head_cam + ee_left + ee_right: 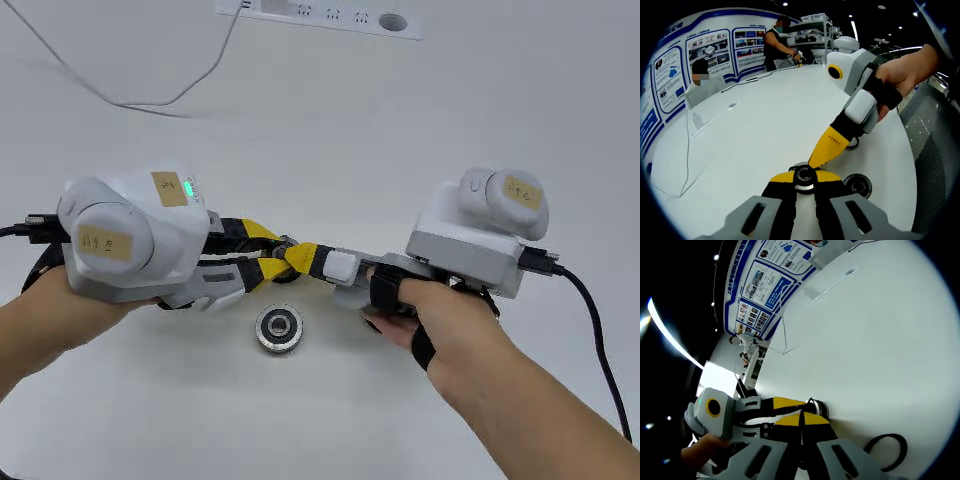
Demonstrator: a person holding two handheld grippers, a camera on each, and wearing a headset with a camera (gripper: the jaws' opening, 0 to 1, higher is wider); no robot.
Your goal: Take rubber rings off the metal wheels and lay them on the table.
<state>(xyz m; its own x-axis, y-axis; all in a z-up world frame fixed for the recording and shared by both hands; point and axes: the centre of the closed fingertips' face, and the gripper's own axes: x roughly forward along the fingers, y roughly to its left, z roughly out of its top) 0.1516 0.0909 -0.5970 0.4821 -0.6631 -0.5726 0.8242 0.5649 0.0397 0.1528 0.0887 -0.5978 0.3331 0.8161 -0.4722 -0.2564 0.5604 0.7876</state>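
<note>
1. Tan stickers on both grippers: handwriting illegible.
2. Left gripper jaws clamp a metal wheel.
3. Right gripper jaws are pressed together at that wheel's rim; what they pinch is unclear.
4. Second wheel and loose rubber ring lie on the table, bare surface beyond.

The left gripper reaches in from the left and the right gripper from the right over the table, and their tips meet at a metal wheel that sits between the left gripper's jaws. A second wheel lies on the table just in front of that meeting point, nearer the person, and a loose rubber ring lies on the table just beside the right gripper's jaws. Far behind them a power strip lies on the table, with a cable running off it to the left.
</note>
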